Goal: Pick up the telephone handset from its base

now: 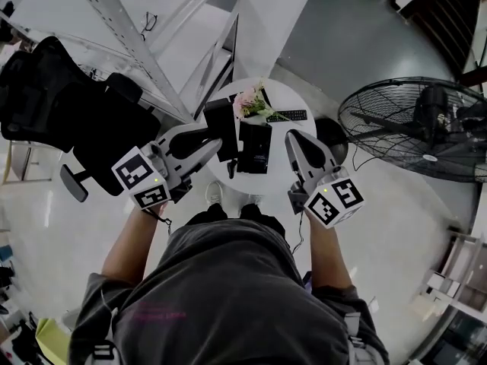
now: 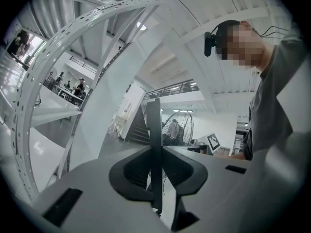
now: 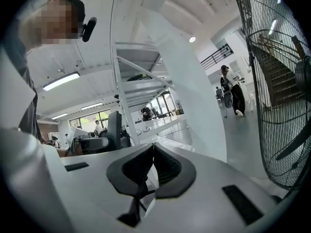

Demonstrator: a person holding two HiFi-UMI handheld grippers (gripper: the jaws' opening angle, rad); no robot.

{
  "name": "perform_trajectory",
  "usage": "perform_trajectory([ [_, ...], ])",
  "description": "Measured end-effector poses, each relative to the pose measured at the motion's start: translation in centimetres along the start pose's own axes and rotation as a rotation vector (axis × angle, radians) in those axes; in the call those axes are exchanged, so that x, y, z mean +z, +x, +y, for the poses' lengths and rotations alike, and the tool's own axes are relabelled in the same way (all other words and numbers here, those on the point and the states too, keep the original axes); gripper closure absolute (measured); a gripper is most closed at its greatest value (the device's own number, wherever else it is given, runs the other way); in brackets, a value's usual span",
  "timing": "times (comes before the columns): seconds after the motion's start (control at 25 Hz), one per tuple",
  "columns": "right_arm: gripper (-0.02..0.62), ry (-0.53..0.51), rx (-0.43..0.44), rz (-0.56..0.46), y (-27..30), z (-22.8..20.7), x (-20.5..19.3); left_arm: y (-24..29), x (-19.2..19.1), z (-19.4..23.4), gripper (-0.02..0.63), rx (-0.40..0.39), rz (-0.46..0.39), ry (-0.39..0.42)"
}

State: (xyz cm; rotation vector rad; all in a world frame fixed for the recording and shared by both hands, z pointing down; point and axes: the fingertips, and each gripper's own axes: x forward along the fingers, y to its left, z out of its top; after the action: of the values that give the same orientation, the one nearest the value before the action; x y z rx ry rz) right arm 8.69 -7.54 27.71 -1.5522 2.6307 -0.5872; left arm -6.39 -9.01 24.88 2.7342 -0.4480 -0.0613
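Rightmost, a large black floor fan (image 1: 415,128) is seen standing on the floor, and a black office chair (image 1: 53,90) is placed at the far left. Between them a round white table (image 1: 285,96) is set. The left gripper (image 1: 216,140) is clenched on the black handset (image 1: 221,119), which is seen edge-on between its jaws, just beside the black telephone base (image 1: 255,149) on the table. The right gripper (image 1: 297,138) is closed with nothing gripped. Pink flowers (image 1: 247,101) and a remote control (image 1: 287,115) are laid behind the base.
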Motion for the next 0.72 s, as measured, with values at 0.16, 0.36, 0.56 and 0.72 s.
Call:
perform_trajectory([
  [0.16, 0.575, -0.006, 0.008, 0.0, 0.1, 0.2, 0.2, 0.0, 0.1, -0.1, 0.528, 0.002, -0.002, 0.001],
  [0.36, 0.575, -0.017, 0.02, 0.002, 0.0, 0.4, 0.3, 0.4, -0.1, -0.4, 0.528, -0.001, 0.001, -0.003],
  [0.56, 0.575, -0.033, 0.027, 0.009, -0.3, 0.3, 0.2, 1.1, -0.4, -0.7, 0.528, -0.01, 0.008, -0.001],
  [0.72, 0.575, -0.029, 0.029, 0.013, -0.7, -0.2, 0.1, 1.7, -0.7, -0.9, 0.528, -0.01, 0.013, -0.004],
])
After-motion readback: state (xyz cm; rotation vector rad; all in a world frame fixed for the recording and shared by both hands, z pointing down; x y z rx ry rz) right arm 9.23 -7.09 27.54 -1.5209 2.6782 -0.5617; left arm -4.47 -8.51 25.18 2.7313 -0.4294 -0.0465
